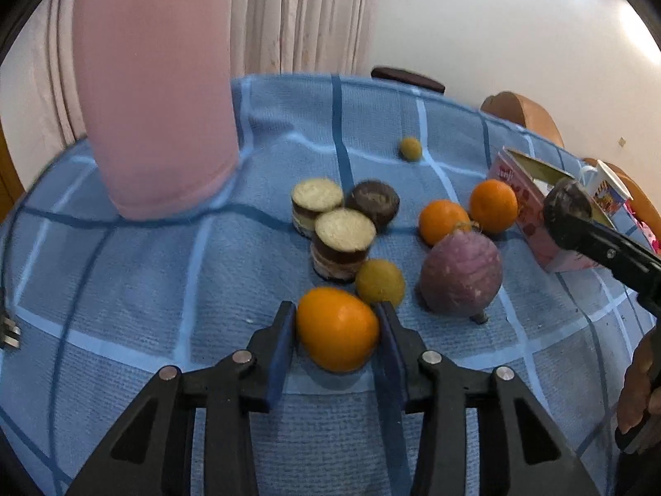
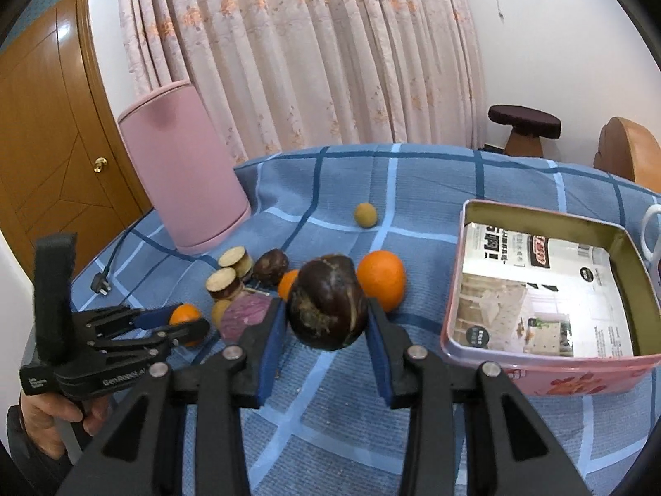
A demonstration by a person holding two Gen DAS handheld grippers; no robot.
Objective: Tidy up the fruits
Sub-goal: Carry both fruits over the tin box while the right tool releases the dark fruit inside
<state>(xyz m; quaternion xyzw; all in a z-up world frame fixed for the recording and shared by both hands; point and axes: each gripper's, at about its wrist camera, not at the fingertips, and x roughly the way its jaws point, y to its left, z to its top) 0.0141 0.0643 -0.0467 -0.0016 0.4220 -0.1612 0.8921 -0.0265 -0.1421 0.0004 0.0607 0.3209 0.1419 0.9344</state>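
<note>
Blue checked tablecloth (image 2: 413, 190) — pink floral curtain (image 2: 310, 49) behind.

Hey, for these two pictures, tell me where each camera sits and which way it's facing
Left wrist: on the left gripper, looking across the blue checked cloth at the orange it clamps; its own fingers show.
Right wrist: on the right gripper, looking toward the curtain, clamping a dark fruit beside the tin box.
Shared: each shows the other gripper, the purple fruit and the pink cylinder.

Bright, soft blur, fisheye-warped edges, wall glare.
</note>
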